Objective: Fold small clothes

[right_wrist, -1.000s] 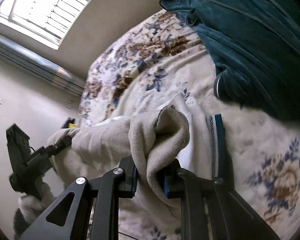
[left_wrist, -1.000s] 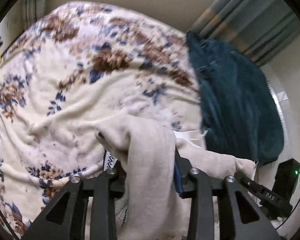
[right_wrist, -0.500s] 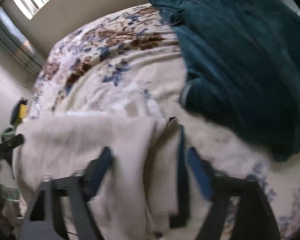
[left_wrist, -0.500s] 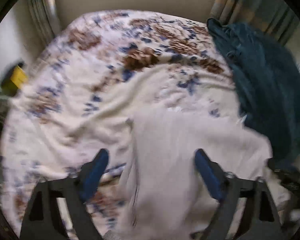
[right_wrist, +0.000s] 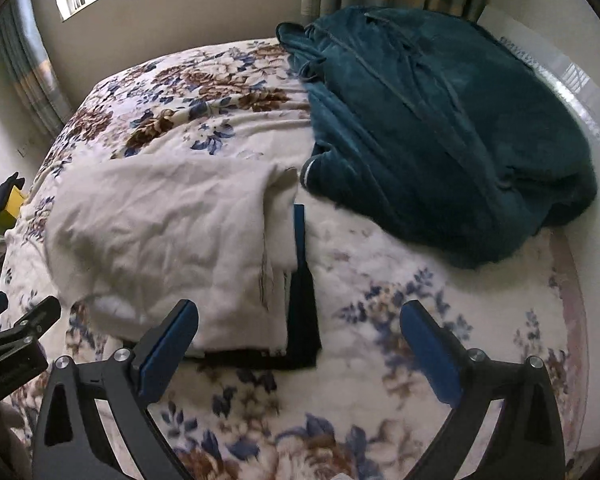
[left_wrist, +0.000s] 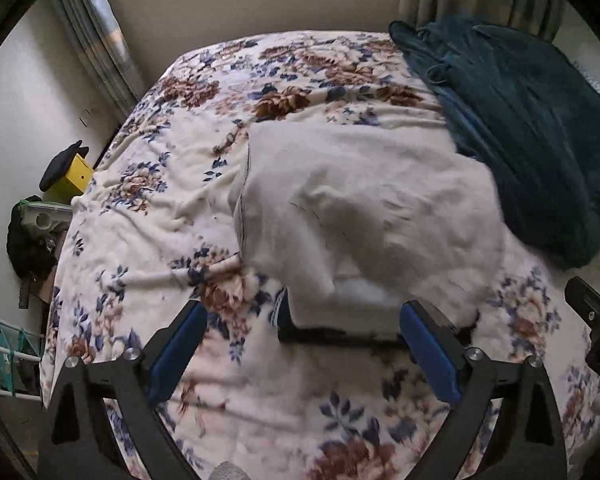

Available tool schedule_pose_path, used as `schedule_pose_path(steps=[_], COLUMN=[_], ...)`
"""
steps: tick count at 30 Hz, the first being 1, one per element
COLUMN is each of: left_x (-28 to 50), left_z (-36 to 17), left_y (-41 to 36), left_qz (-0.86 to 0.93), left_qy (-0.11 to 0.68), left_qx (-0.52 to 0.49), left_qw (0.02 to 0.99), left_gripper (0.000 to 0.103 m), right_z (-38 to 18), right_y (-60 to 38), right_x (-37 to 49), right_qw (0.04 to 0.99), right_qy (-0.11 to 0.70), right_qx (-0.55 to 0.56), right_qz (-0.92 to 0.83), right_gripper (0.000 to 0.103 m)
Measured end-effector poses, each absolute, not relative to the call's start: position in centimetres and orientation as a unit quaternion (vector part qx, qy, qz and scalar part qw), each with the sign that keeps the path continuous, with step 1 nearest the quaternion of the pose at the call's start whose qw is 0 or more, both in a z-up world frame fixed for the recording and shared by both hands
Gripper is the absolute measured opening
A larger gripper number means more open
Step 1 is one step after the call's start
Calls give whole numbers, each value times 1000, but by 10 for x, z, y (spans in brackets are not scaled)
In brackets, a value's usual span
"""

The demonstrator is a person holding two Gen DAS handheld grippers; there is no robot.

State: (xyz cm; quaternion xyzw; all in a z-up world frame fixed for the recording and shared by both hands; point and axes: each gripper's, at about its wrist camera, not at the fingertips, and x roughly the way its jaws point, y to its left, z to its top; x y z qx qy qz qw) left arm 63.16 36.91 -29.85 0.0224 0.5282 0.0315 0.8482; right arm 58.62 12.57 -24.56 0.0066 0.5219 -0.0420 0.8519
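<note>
A cream garment with dark blue trim (left_wrist: pixel 364 208) lies loosely folded on the floral blanket (left_wrist: pixel 172 216). It also shows in the right wrist view (right_wrist: pixel 172 240), with its dark trim (right_wrist: pixel 302 300) along the near and right edges. My left gripper (left_wrist: pixel 302 346) is open and empty, held just short of the garment's near edge. My right gripper (right_wrist: pixel 298 346) is open and empty, over the garment's near right corner. Both sets of blue pads stand wide apart.
A dark teal robe (left_wrist: pixel 524 128) is heaped at the bed's right side, also in the right wrist view (right_wrist: pixel 440 128), touching the garment's far right. A yellow box with a black cap (left_wrist: pixel 70 176) sits off the bed's left edge. A drying rack (left_wrist: pixel 8 364) stands lower left.
Both grippers were shut on bunches of the cream garment; they have opened, let it drop onto the blanket, and pulled back and up. The garment now lies spread flat.
</note>
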Motion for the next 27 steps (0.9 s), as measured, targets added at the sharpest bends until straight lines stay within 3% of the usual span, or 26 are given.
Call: schedule_pose_path(steps=[19, 27], left_x=[430, 353], left_z=[-93, -33], left_y=[356, 357], left_qz=[15, 20], left_qy=[416, 369], left_qx=[19, 26], left_qw=[909, 929], left_gripper=[98, 98], right_z=[10, 90], right_y=[105, 99], right_x=[353, 252], right_qw=[919, 938], right_qy=[394, 347], right_qx=[-8, -10], right_qz=[-29, -16], right_gripper=[102, 102])
